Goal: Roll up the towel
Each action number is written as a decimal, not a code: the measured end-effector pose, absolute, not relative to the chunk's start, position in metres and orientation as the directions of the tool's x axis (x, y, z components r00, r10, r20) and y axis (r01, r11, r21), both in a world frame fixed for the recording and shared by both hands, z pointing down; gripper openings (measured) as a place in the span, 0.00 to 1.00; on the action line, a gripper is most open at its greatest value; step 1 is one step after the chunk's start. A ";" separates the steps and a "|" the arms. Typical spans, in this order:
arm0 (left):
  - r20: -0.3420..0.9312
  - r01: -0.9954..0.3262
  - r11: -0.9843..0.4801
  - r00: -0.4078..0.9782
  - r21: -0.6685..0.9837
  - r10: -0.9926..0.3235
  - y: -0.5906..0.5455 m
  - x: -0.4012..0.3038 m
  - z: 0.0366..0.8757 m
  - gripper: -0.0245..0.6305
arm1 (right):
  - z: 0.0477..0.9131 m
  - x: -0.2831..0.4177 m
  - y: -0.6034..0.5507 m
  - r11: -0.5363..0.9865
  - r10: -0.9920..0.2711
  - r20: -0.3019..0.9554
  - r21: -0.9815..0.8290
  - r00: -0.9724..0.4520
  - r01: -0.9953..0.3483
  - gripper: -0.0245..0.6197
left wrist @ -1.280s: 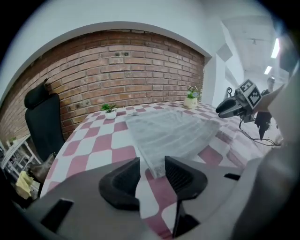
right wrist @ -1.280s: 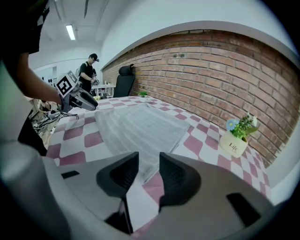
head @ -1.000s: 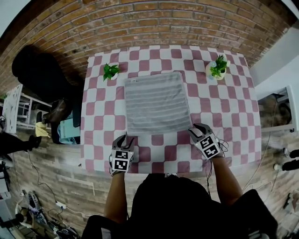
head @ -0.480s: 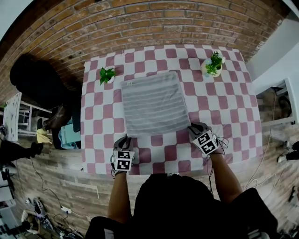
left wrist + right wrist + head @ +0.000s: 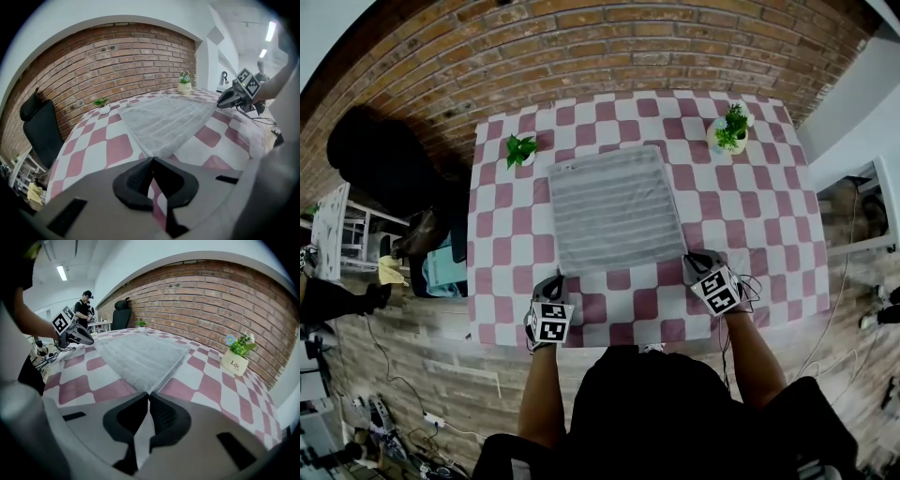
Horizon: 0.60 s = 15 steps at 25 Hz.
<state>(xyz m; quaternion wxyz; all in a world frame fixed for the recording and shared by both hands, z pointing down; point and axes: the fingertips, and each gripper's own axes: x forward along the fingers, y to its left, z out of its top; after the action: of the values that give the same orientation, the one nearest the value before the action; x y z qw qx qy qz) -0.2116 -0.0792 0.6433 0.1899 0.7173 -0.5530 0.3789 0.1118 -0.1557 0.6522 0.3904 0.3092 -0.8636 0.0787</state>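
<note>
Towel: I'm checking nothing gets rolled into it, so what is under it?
Under the grey striped towel only the red-and-white checked tablecloth shows, all round its edges. What lies beneath its middle is covered.

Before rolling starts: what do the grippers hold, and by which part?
Both jaws have just closed: left gripper pinches the towel at its near left corner, right gripper at the near right.

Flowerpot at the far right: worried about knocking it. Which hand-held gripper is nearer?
Right. The right hand-held gripper is at the towel's near right corner, on the flowerpot's side; the left hand-held gripper, at its near left corner.
</note>
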 end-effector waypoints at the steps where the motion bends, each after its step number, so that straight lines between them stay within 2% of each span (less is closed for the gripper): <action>1: 0.756 -0.937 -0.316 0.098 -0.149 -0.647 -0.077 -0.211 0.642 0.04 | 0.652 0.113 -0.154 0.797 -0.473 0.722 0.108 -0.504 -0.594 0.06; 15: 0.774 -0.922 -0.346 0.090 -0.173 -0.627 -0.026 -0.188 0.648 0.04 | 0.652 0.136 -0.108 0.812 -0.464 0.725 0.119 -0.509 -0.571 0.06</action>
<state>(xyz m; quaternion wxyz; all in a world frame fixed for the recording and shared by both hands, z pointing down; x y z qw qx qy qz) -0.1881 -0.0260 0.6480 0.1835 0.7149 -0.5417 0.4023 0.1361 -0.1078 0.6518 0.3952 0.2988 -0.8660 0.0674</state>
